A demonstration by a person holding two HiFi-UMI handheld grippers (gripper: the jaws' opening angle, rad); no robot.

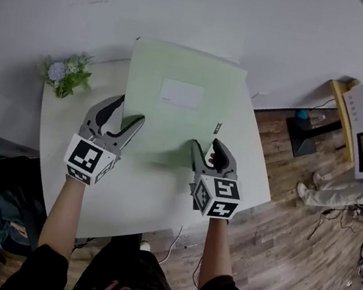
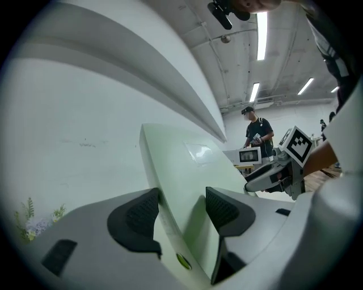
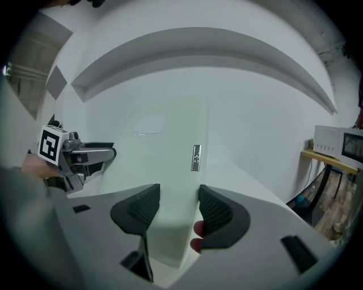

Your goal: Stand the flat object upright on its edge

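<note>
Straddling the pale green folder from both sides, the fingers of the left gripper are spread. The folder's thicker spine edge runs up between them, and the outer pad looks to touch that edge while the inner pad sits just beside the cover. The right gripper mirrors this at the folder's other side. Its fingers are also parted, with the thin free edge and lower corner of the folder between them; it brackets the folder rather than clamping it. The folder is raised on its near short edge at the middle of the white surface. Its cover, with a pale label and a small barcode strip, faces the person, and its long axis runs up and away toward the wall. I cannot tell whether the top edge touches the wall. Both grippers sit low, near the bottom corners and about equally close, so the folder is steadied only at its base. The move seems to turn on bringing that long axis to vertical over the bottom edge, and then drawing both pairs of fingers off sideways without nudging it. The likely risks are the top tipping back or the bottom edge sliding. A small bunch of flowers stands well apart at the left of the surface.
</note>
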